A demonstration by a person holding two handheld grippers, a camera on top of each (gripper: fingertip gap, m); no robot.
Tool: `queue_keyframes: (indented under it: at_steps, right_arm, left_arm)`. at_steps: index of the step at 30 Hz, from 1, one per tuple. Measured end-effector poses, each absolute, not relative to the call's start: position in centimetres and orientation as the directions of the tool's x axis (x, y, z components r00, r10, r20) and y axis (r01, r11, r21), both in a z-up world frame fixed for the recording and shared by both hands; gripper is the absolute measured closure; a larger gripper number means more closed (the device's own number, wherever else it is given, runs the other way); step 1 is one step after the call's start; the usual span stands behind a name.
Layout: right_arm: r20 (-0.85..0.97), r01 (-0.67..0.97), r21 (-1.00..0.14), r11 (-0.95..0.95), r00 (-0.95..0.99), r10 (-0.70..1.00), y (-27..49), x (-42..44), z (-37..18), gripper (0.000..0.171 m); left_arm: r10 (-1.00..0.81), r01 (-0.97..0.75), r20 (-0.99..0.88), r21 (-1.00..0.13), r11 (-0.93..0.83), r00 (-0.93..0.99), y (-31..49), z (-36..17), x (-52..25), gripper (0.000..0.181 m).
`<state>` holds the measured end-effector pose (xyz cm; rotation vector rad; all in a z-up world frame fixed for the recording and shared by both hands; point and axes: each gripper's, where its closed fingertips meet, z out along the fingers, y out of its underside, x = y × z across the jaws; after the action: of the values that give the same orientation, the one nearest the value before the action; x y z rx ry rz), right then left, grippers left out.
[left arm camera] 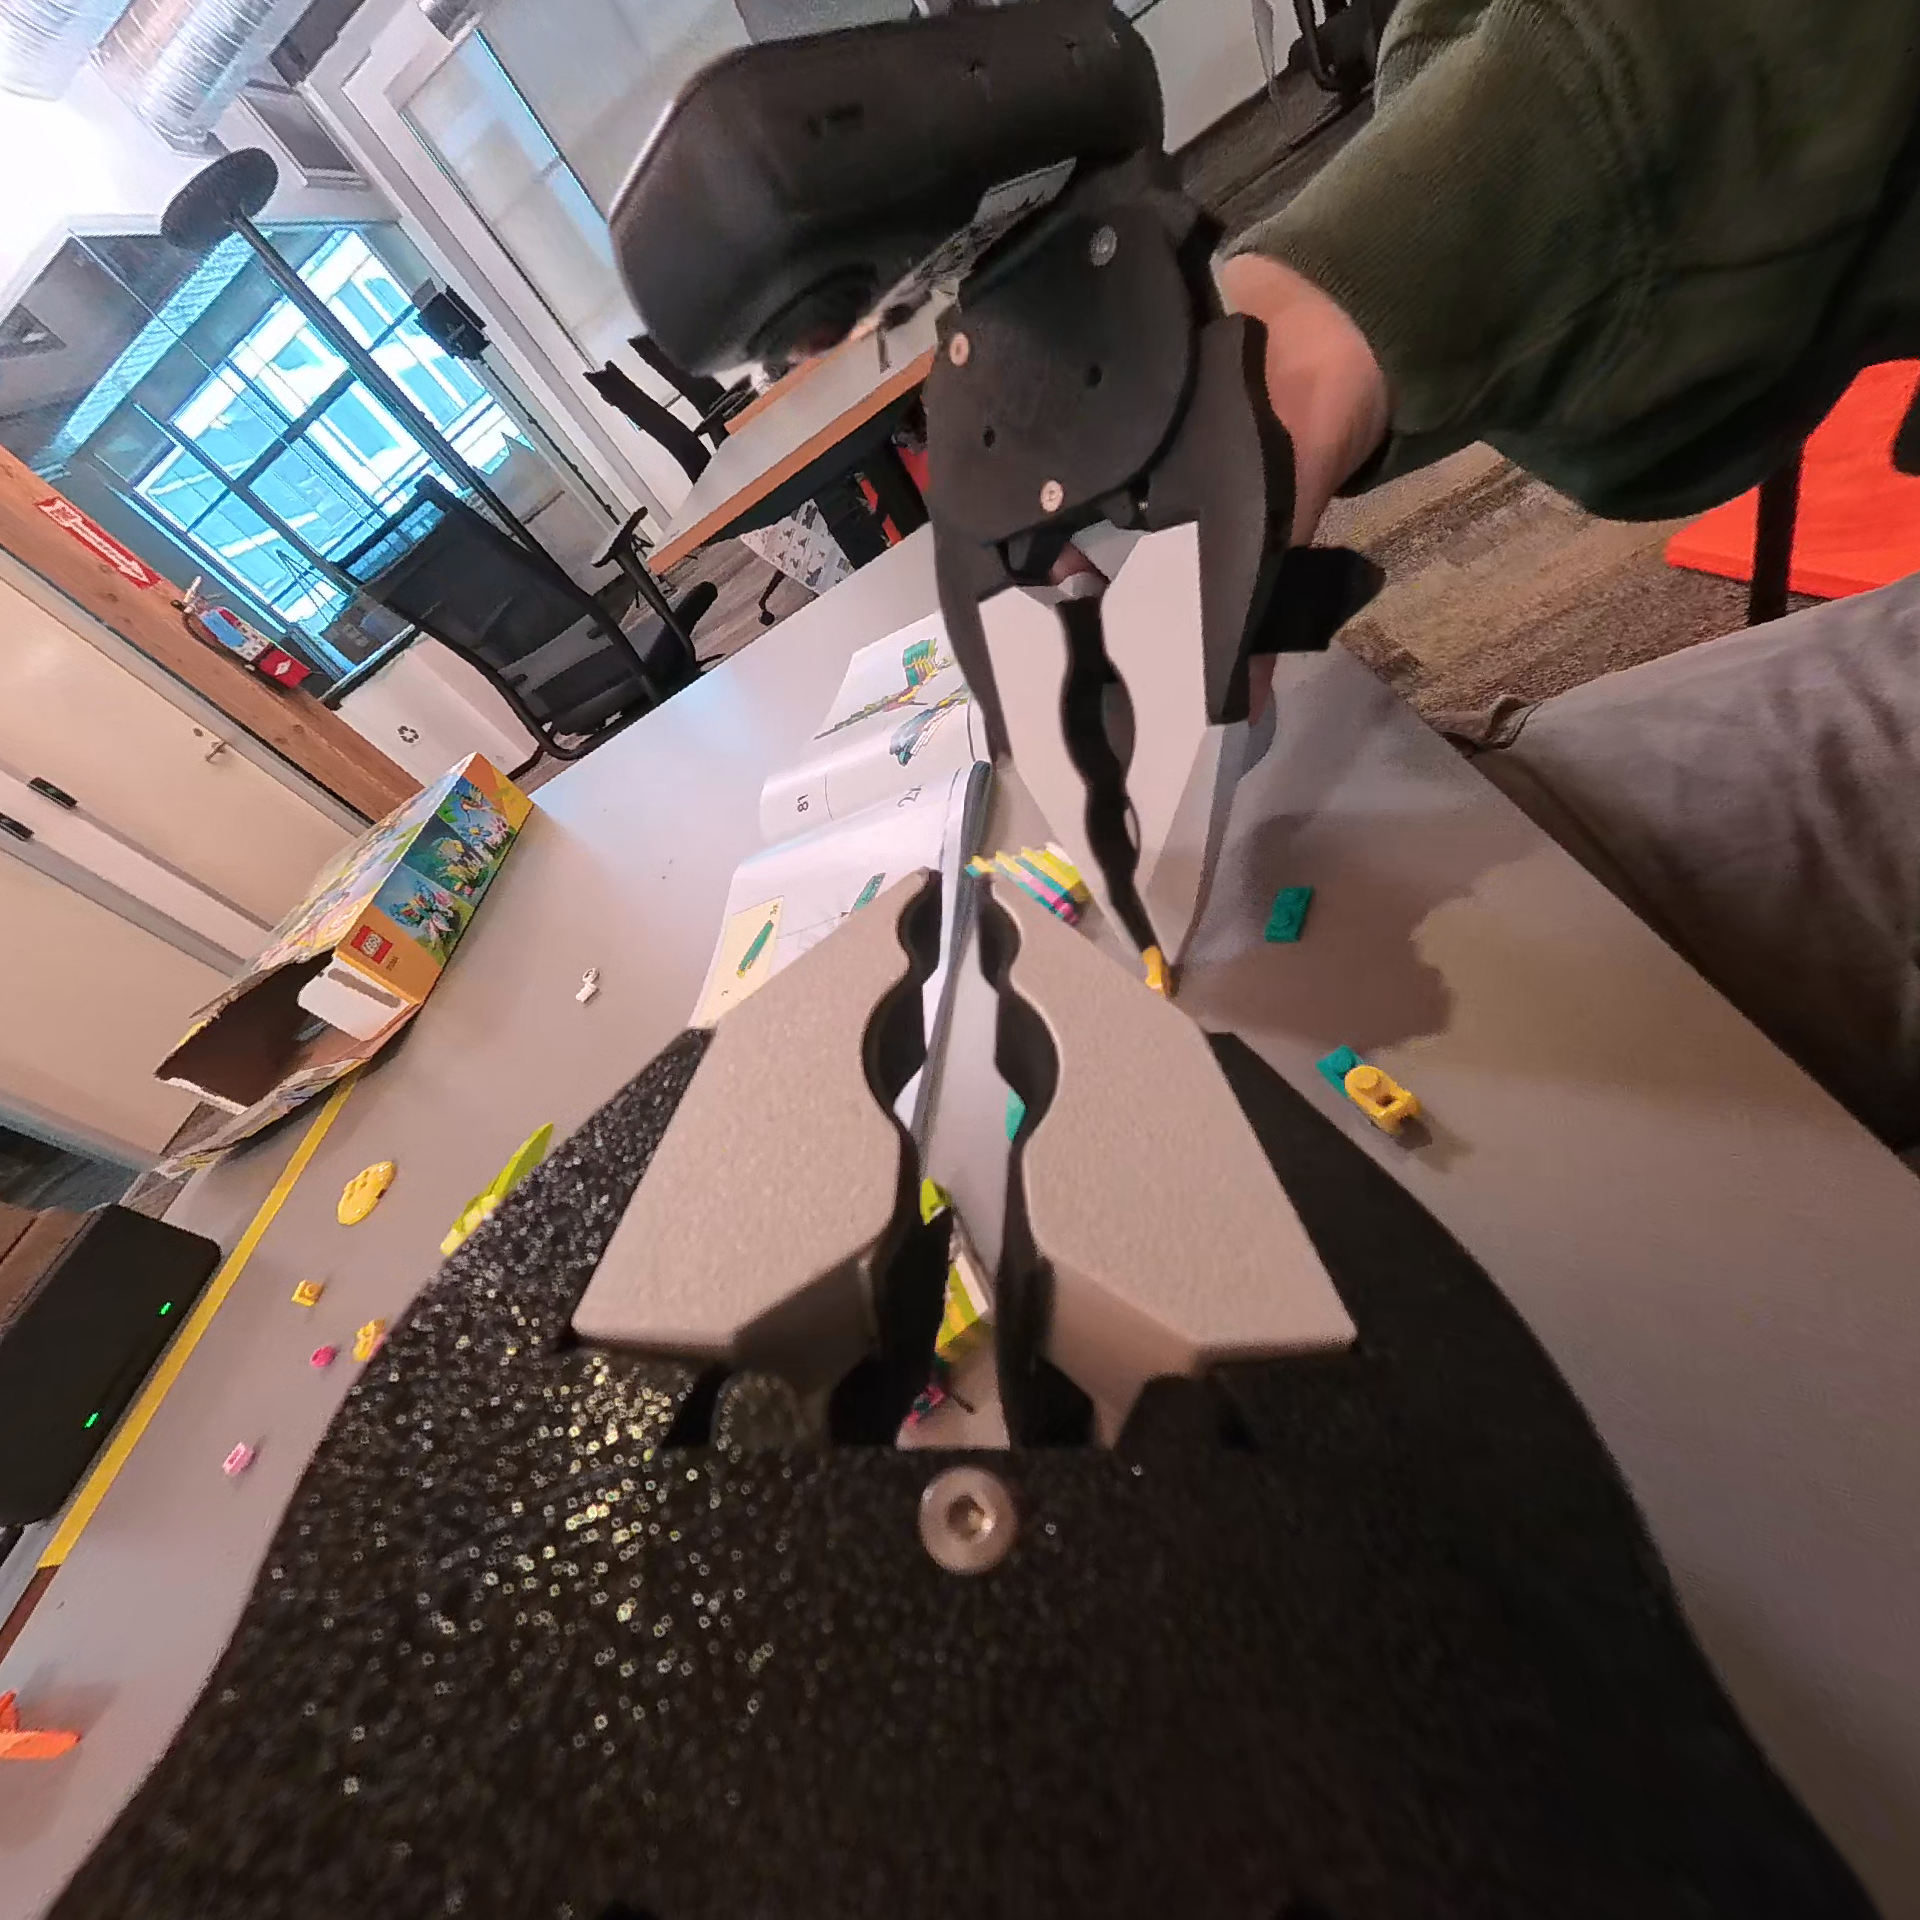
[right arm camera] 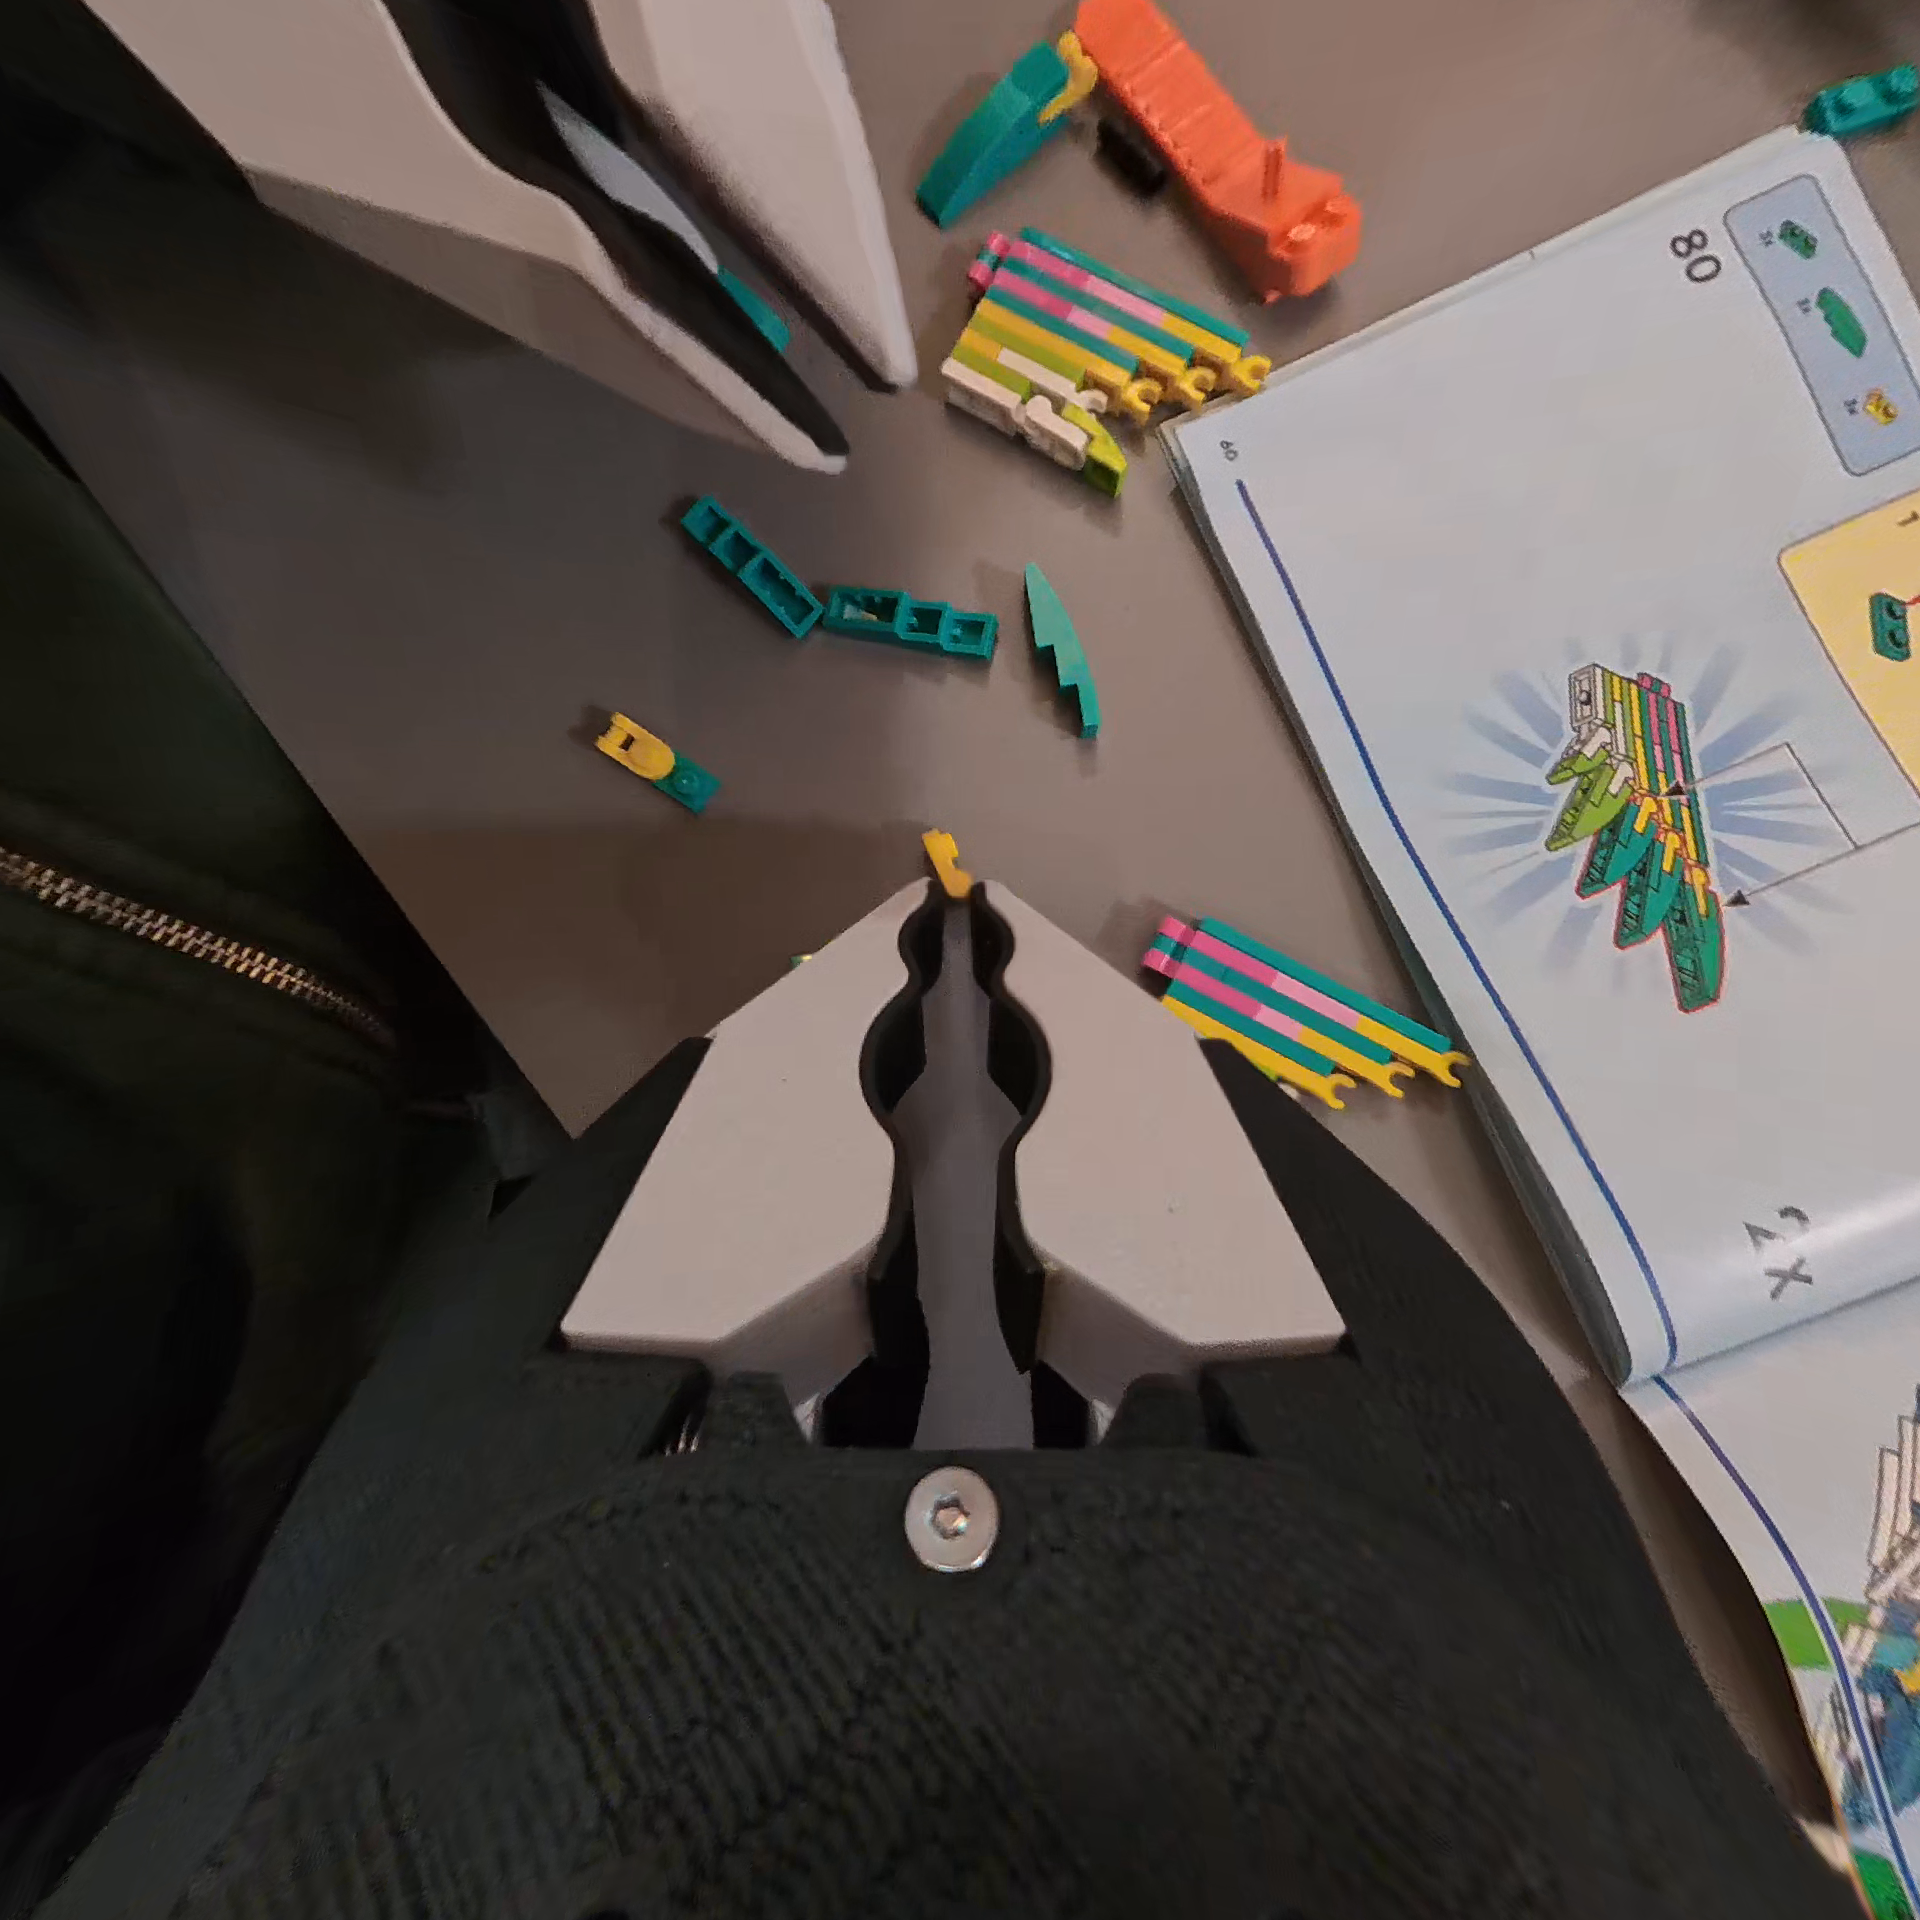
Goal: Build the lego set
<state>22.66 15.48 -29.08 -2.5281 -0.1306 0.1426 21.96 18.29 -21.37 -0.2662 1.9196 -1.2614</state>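
Observation:
My right gripper is shut on a small yellow clip piece, tip down at the grey table; it also shows in the left wrist view. My left gripper is nearly closed, with a teal piece caught between its fingers; it hovers at the upper left of the right wrist view. Two striped wing assemblies lie nearby. Loose teal bricks, a teal curved piece and a yellow-and-teal pair lie between the grippers.
The open instruction booklet covers the right side. An orange brick separator and a teal slope lie beyond. The set's box and scattered small pieces lie to the left. A person's green sleeve is close. The tips of one gripper are about 8 centimetres away from the tips of the other. The teal slope lies around 12 centimetres away from my left fingertips.

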Motion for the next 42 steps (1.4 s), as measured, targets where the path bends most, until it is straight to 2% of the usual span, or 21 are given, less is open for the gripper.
queue_keyframes:
  at_steps: [1, 4, 6, 8, 11, 15, 18, 21, 24, 29, 33, 38, 40, 42]
  right_arm:
    - [-0.077, 0.065, -0.587, -0.807, 0.988, 0.136, 15.7, 22.5, -28.9, 0.168]
    - [-0.099, 0.02, -0.744, -0.667, 0.985, 0.14, 17.4, 22.4, -26.1, 0.169]
    - [-0.177, -0.08, -0.869, -0.489, 0.972, 0.156, 18.5, 22.0, -22.8, 0.169]
    - [-0.3, -0.226, -0.925, -0.305, 0.927, 0.224, 19.0, 21.2, -19.6, 0.169]
    - [-0.437, -0.399, -0.899, -0.178, 0.823, 0.363, 18.8, 19.8, -17.2, 0.17]
    - [-0.579, -0.588, -0.788, -0.181, 0.609, 0.542, 18.3, 17.8, -15.9, 0.169]
    - [-0.637, -0.667, -0.705, -0.242, 0.445, 0.63, 18.0, 16.5, -15.5, 0.169]
    - [-0.65, -0.707, -0.638, -0.304, 0.284, 0.705, 17.4, 15.2, -14.7, 0.17]
    - [-0.656, -0.705, -0.62, -0.345, 0.223, 0.721, 17.4, 14.3, -14.7, 0.17]
    - [-0.654, -0.709, -0.609, -0.356, 0.195, 0.73, 17.4, 14.0, -14.6, 0.17]
    - [-0.658, -0.7, -0.613, -0.366, 0.197, 0.727, 17.4, 13.8, -14.6, 0.17]
    - [-0.657, -0.709, -0.621, -0.335, 0.238, 0.715, 17.7, 14.2, -14.7, 0.169]
    - [-0.65, -0.701, -0.651, -0.29, 0.318, 0.69, 17.7, 14.9, -14.8, 0.169]
    - [-0.635, -0.694, -0.688, -0.212, 0.434, 0.639, 17.2, 16.4, -14.5, 0.161]
  left_arm:
    - [-0.561, 0.242, -0.503, -0.846, 0.475, -0.657, 18.2, -21.4, 21.9, 0.178]
    - [-0.579, 0.238, -0.448, -0.884, 0.403, -0.681, 18.0, -20.6, 21.8, 0.17]
    - [-0.613, 0.209, -0.354, -0.932, 0.297, -0.707, 18.0, -19.5, 21.7, 0.162]
    - [-0.629, 0.176, -0.243, -0.97, 0.169, -0.738, 18.1, -18.3, 21.6, 0.159]
    - [-0.581, 0.14, -0.1, -0.99, -0.025, -0.808, 18.2, -16.6, 20.8, 0.161]
    - [-0.399, 0.1, -0.004, -0.971, -0.219, -0.917, 17.4, -14.7, 18.3, 0.165]
    - [-0.301, 0.081, 0.007, -0.957, -0.28, -0.954, 17.0, -14.0, 17.0, 0.165]
    - [-0.178, 0.014, 0.047, -0.944, -0.329, -0.983, 16.4, -13.5, 15.7, 0.174]
    - [-0.101, -0.033, 0.074, -0.934, -0.355, -0.992, 16.0, -13.3, 15.0, 0.172]
    - [-0.066, -0.083, 0.113, -0.933, -0.35, -0.991, 15.6, -13.6, 14.9, 0.152]
    - [-0.037, -0.064, 0.082, -0.933, -0.353, -0.996, 15.6, -13.6, 14.3, 0.176]
    - [-0.041, -0.076, 0.097, -0.933, -0.352, -0.994, 15.7, -13.6, 14.7, 0.176]
    - [-0.058, -0.075, 0.103, -0.929, -0.361, -0.993, 16.1, -13.5, 15.1, 0.176]
    - [-0.084, -0.087, 0.132, -0.911, -0.403, -0.988, 16.9, -13.0, 15.7, 0.176]
